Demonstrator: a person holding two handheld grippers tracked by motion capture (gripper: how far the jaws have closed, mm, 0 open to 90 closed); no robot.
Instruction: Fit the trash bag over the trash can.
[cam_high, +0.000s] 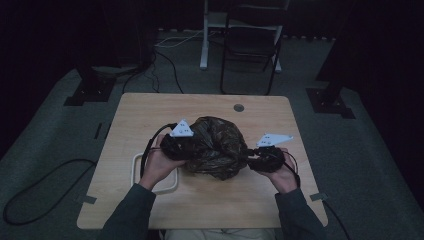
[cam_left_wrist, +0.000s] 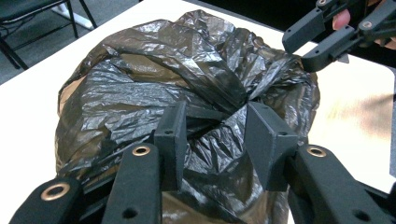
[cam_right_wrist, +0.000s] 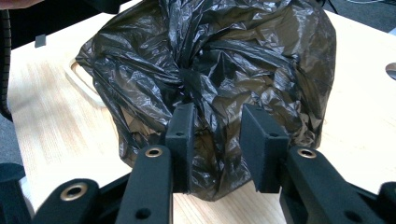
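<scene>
A crumpled dark brown plastic bag (cam_high: 216, 142), gathered into a knot (cam_right_wrist: 187, 79), sits bulging in the middle of the wooden table (cam_high: 150, 107). My left gripper (cam_high: 176, 145) is at the bag's left side. In the left gripper view its jaws (cam_left_wrist: 215, 135) stand apart, with loose folds of the bag (cam_left_wrist: 140, 84) between the pads and not pinched. My right gripper (cam_high: 254, 157) is at the bag's right side. In the right gripper view (cam_right_wrist: 217, 140) a bunched part of the bag (cam_right_wrist: 261, 56) fills the gap between its pads. The right gripper (cam_left_wrist: 310, 53) also appears at the bag's far edge in the left gripper view.
A flat white-rimmed tray (cam_high: 136, 167) lies on the table under my left hand and the bag's left edge. A round cable hole (cam_high: 238, 107) is near the table's far edge. A dark chair (cam_high: 250, 45) and a white post (cam_high: 204, 35) stand beyond the table; cables lie on the floor.
</scene>
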